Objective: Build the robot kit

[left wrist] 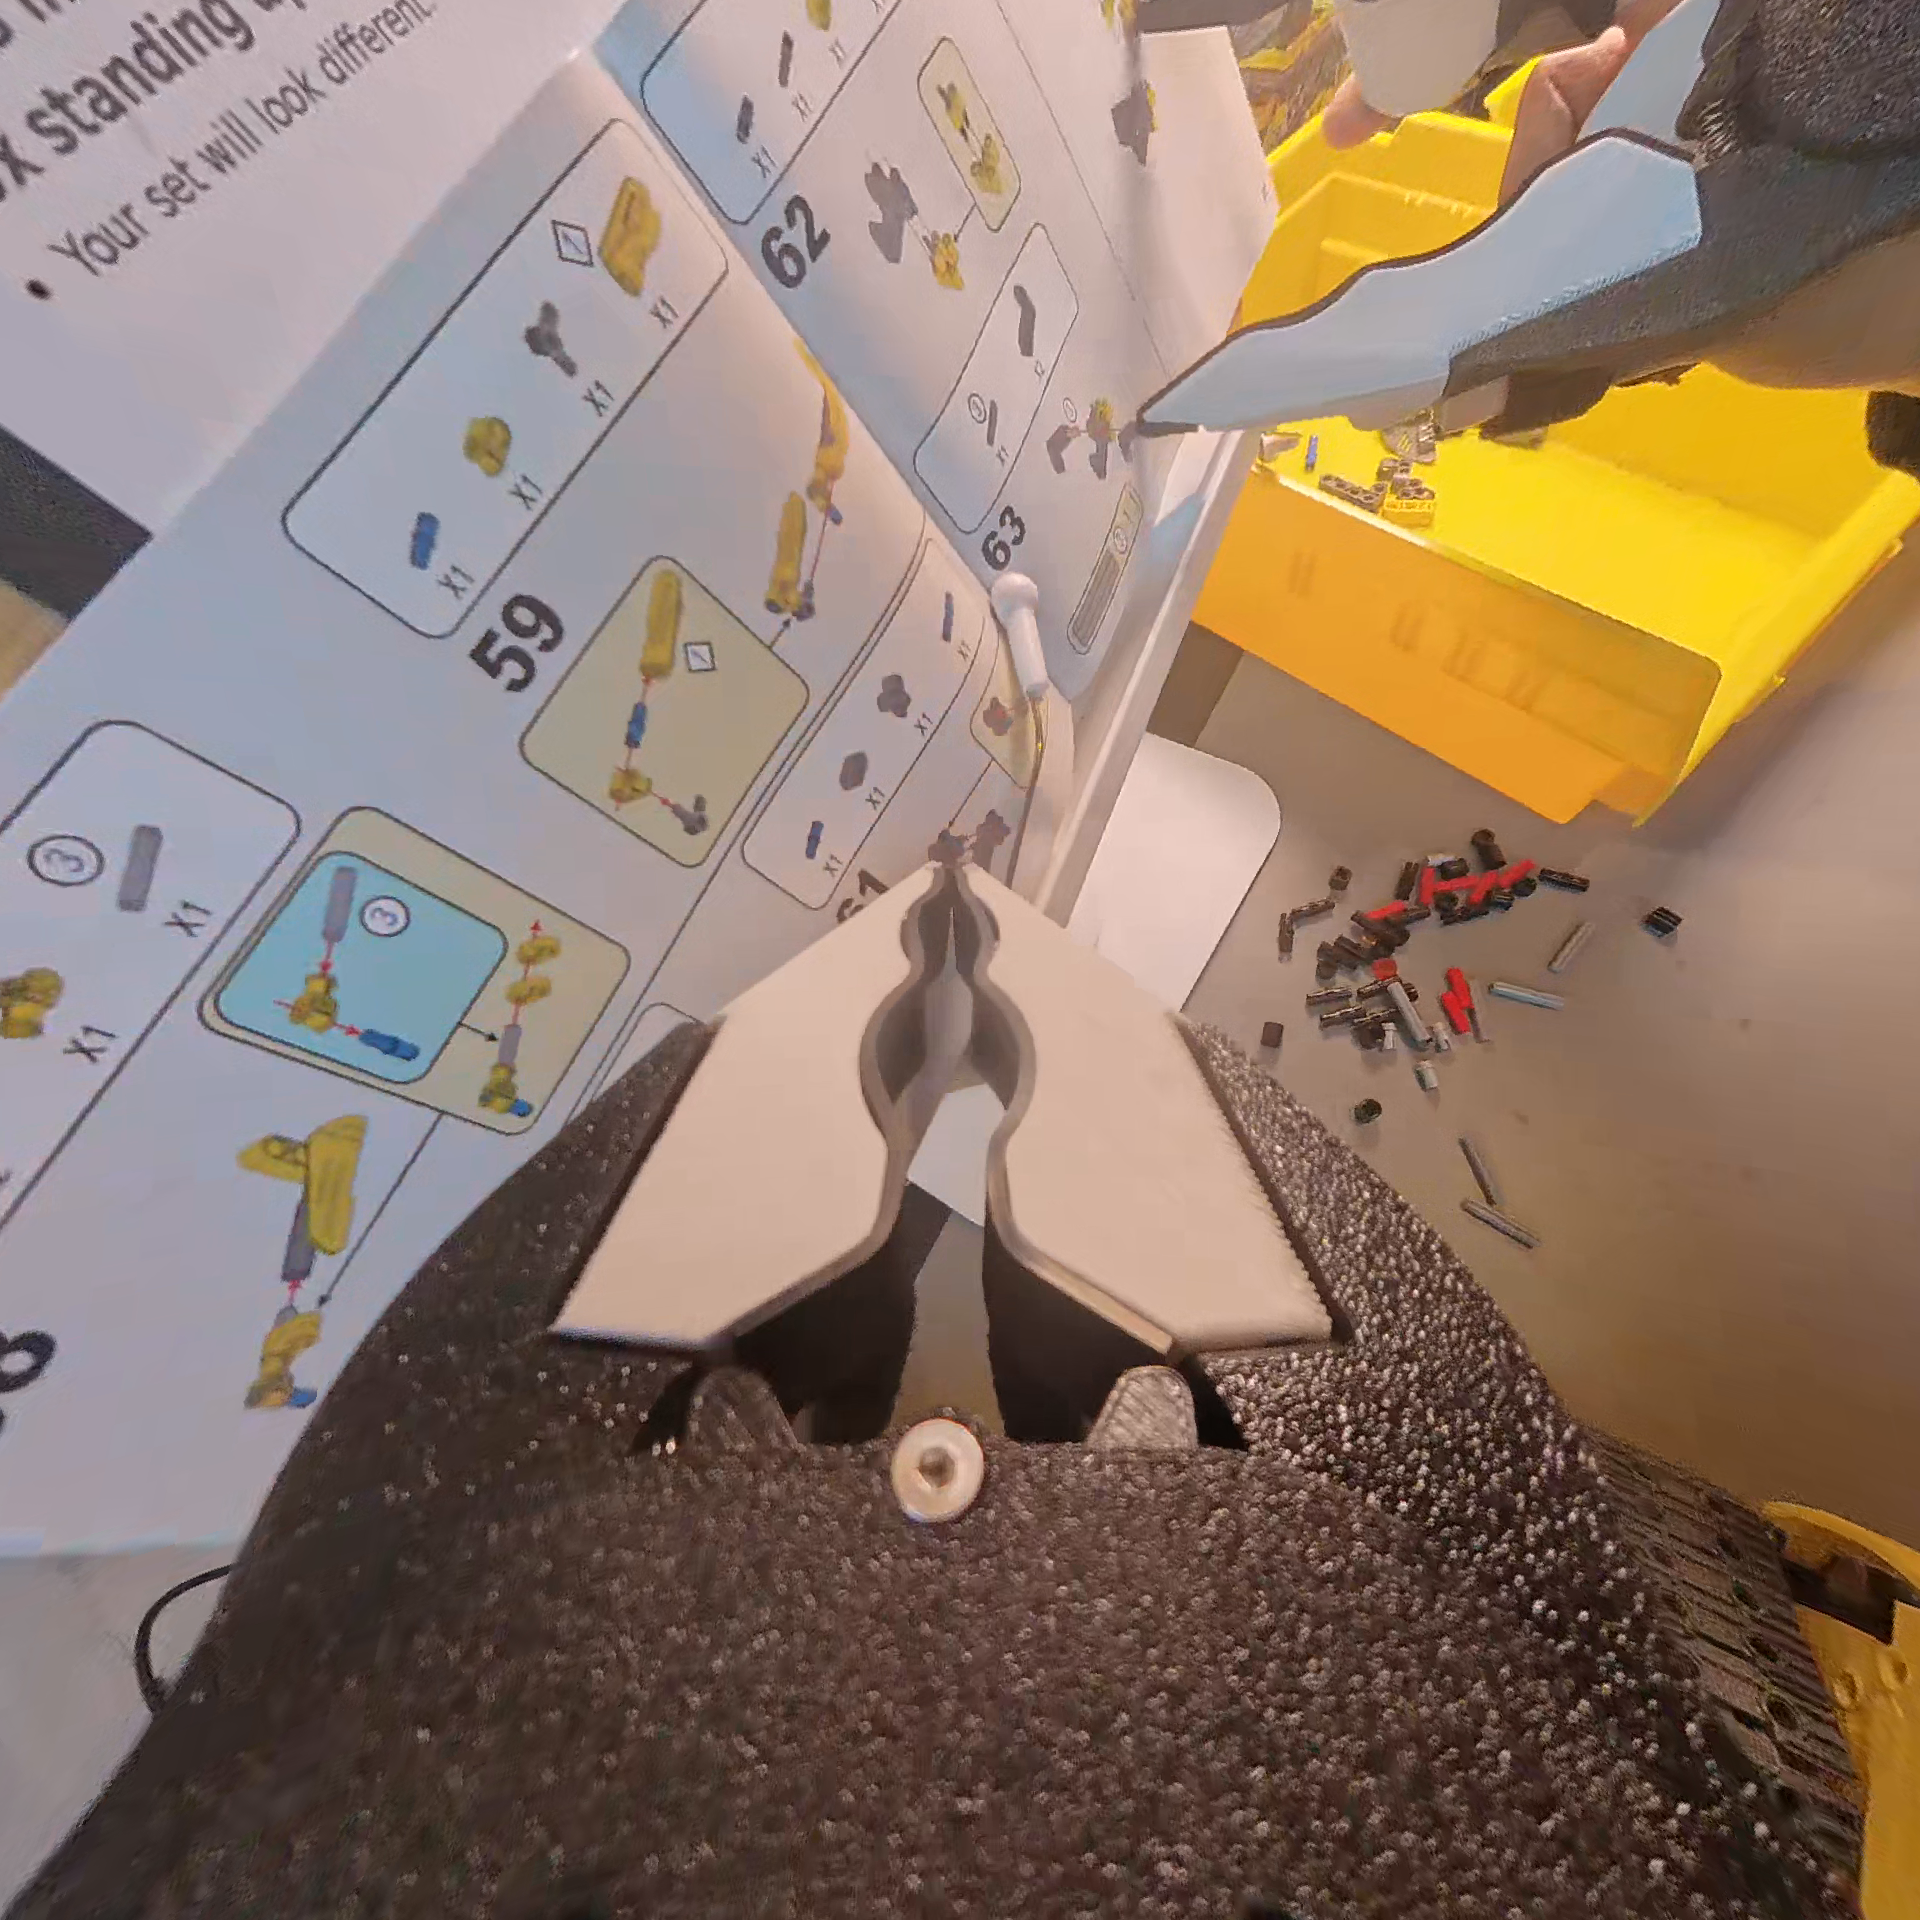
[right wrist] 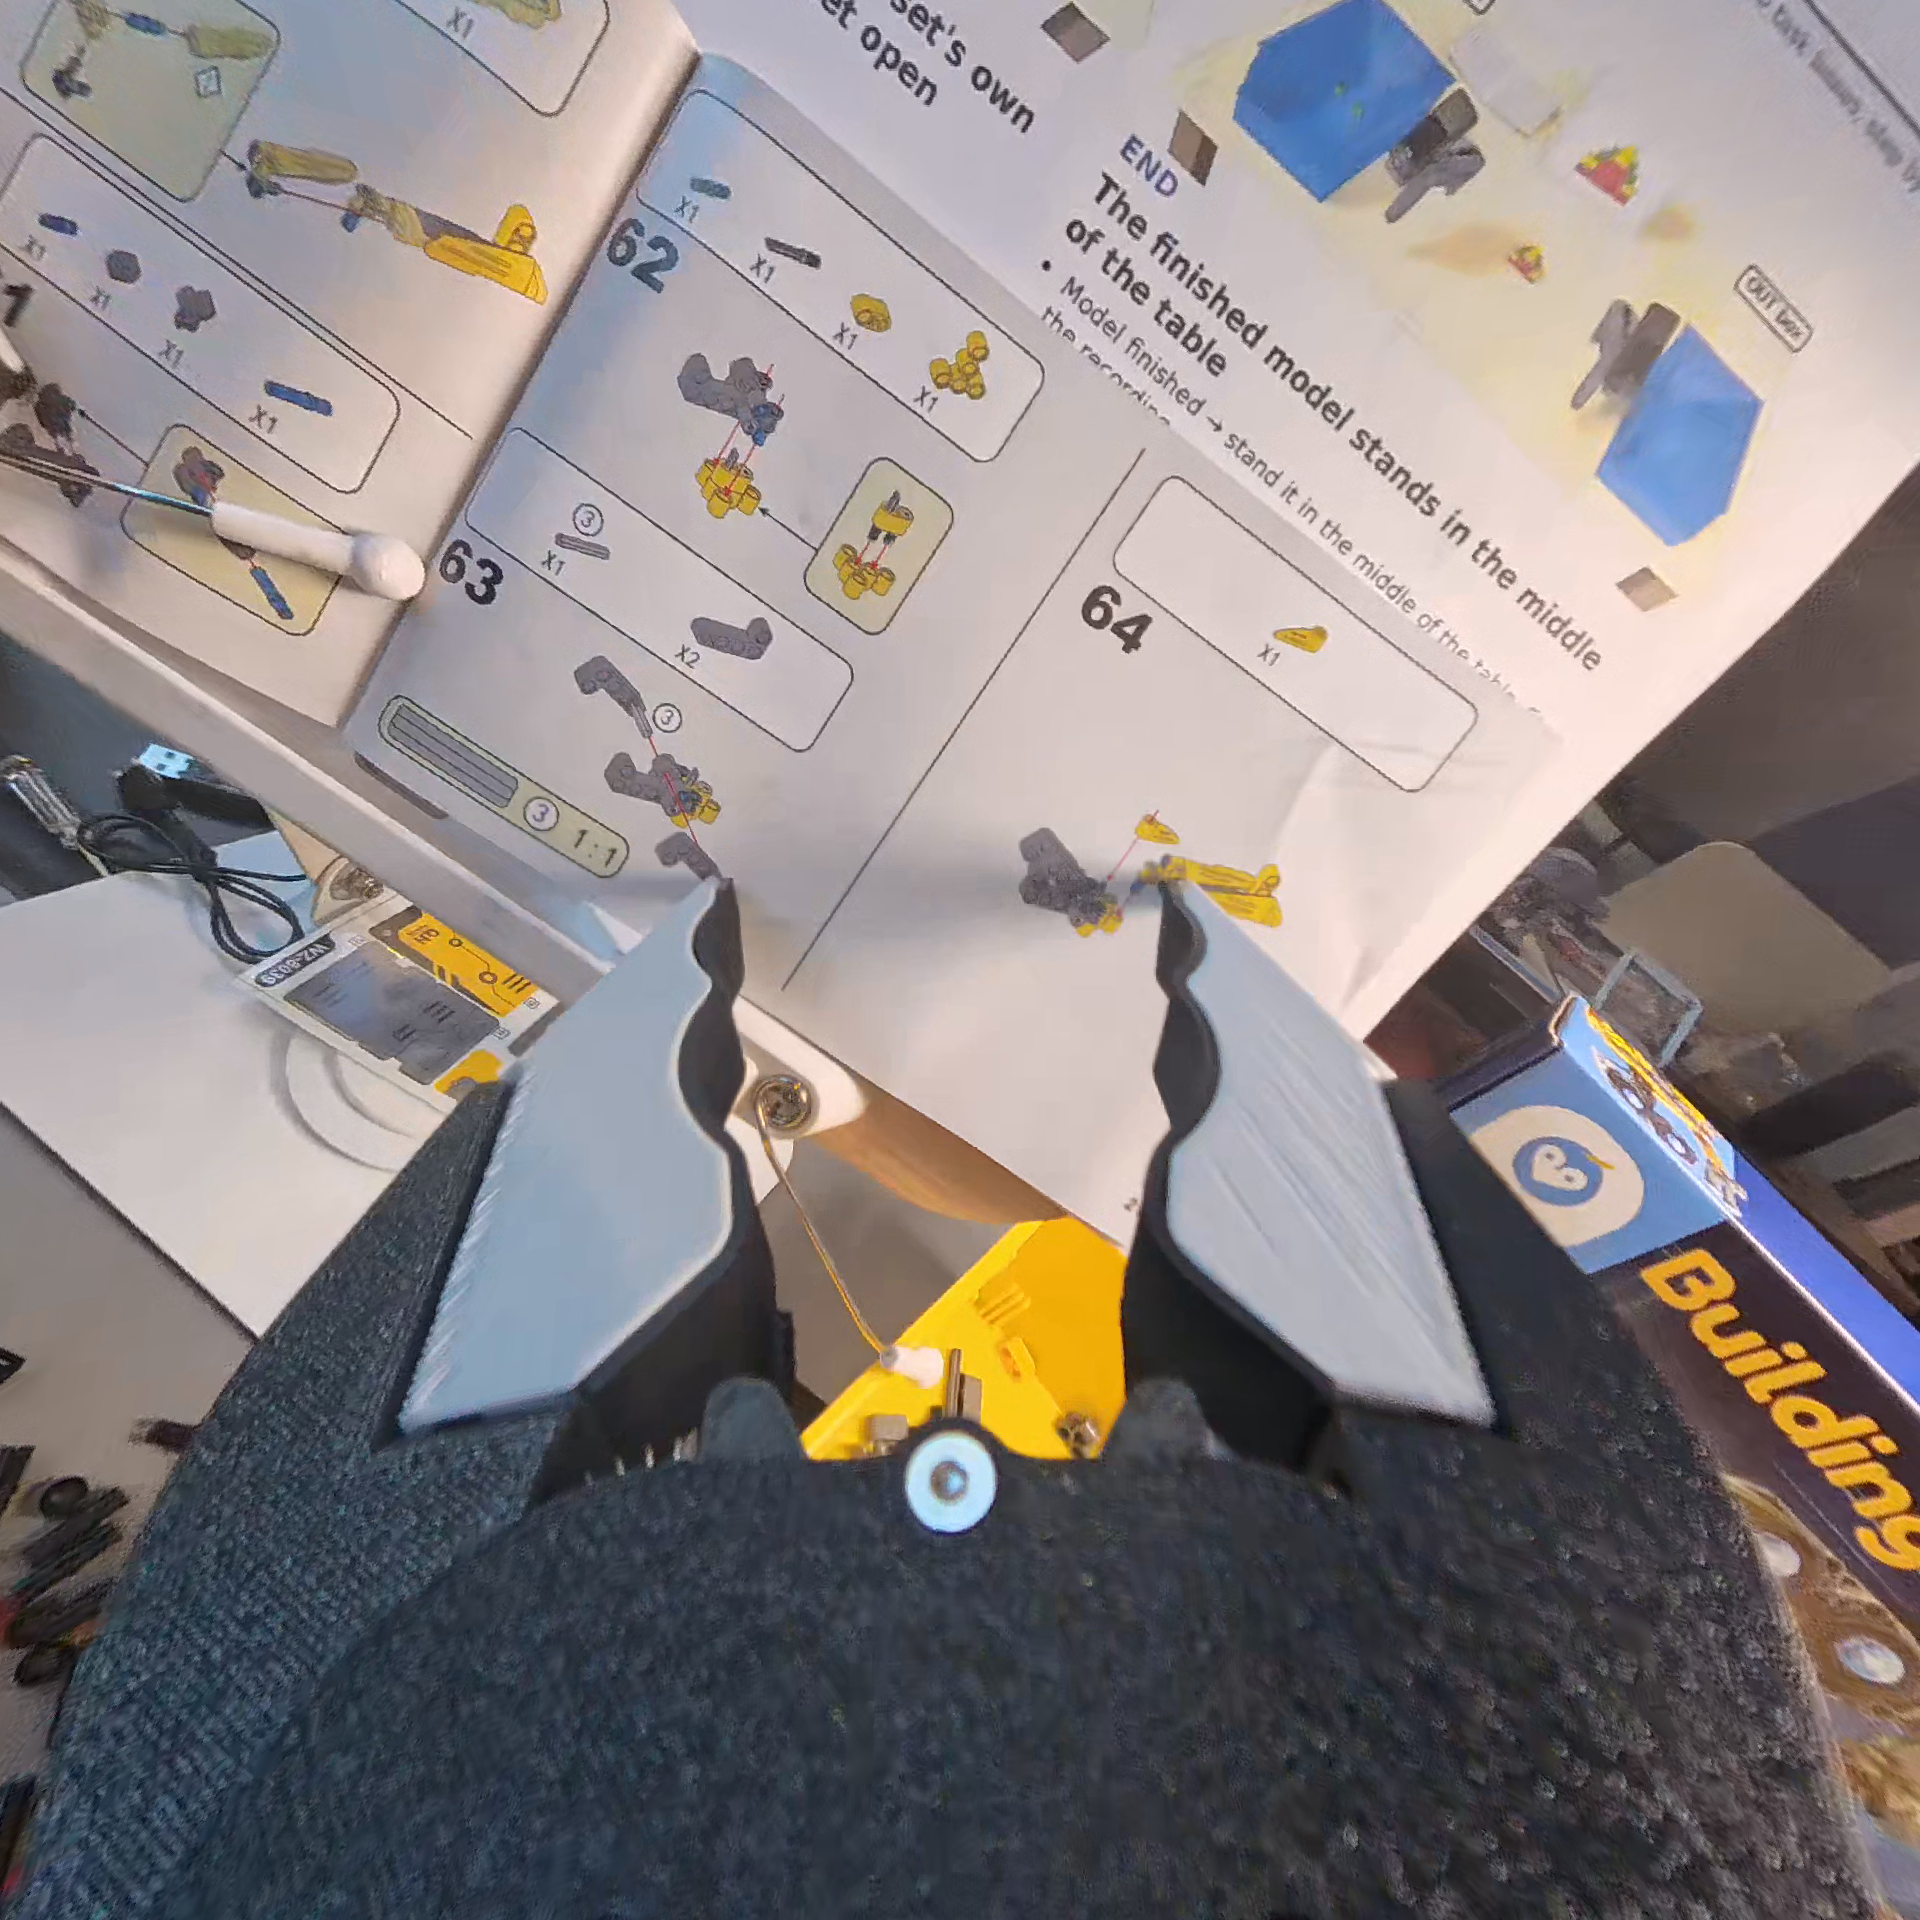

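My left claw point(left wrist: 951, 883) is clenched on a tiny dark piece point(left wrist: 948, 847) at frame centre: light, stiff, easily dropped, best pinched at the tips. My right claw point(right wrist: 940, 904) is released before the instruction booklet point(right wrist: 935, 582). Loose pieces point(left wrist: 1423, 966) lie right.

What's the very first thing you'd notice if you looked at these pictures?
The big open instruction booklet, propped upright and full of drawings of yellow and grey pieces, fills both views. The right gripper hangs open in front of it, while the left gripper is shut close to its lower edge. Beside them sit a bright yellow bin and a scatter of small black, red and grey pieces on the grey table.
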Demonstrator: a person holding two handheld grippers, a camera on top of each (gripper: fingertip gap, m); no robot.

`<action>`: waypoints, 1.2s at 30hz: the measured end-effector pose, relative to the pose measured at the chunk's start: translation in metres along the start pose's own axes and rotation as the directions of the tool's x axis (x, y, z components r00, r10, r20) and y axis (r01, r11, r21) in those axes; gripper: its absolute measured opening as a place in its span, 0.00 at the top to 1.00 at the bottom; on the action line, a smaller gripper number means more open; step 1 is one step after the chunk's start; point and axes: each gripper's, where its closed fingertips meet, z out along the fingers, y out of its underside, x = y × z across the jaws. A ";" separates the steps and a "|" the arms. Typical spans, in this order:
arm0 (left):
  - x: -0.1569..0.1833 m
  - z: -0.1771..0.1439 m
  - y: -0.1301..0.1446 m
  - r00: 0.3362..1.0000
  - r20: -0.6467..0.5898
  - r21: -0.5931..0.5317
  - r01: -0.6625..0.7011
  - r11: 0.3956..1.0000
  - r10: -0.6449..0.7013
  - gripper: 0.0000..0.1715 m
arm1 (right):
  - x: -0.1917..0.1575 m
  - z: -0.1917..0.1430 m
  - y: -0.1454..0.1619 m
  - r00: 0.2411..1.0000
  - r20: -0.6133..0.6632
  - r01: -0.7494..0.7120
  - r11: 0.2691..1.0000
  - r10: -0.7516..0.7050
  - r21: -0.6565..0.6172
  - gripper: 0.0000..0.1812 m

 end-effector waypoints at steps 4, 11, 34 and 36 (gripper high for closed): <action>-0.014 -0.002 0.000 0.999 0.024 0.007 0.049 0.999 -0.049 1.00 | 0.008 -0.011 0.017 1.000 0.015 -0.006 0.999 0.006 -0.038 0.58; -0.010 -0.001 0.001 0.989 0.142 -0.128 -0.026 0.991 0.044 1.00 | 0.011 -0.054 0.027 0.975 0.192 0.110 0.993 -0.115 0.040 0.75; 0.030 0.087 -0.069 0.941 0.246 -0.211 -0.183 0.960 0.233 1.00 | 0.012 -0.034 0.026 0.501 -0.130 0.829 0.518 -0.855 -0.210 0.97; 0.030 0.086 -0.069 0.951 0.232 -0.197 -0.159 0.967 0.203 1.00 | 0.009 -0.030 0.013 0.434 -0.126 0.868 0.452 -0.892 -0.207 0.96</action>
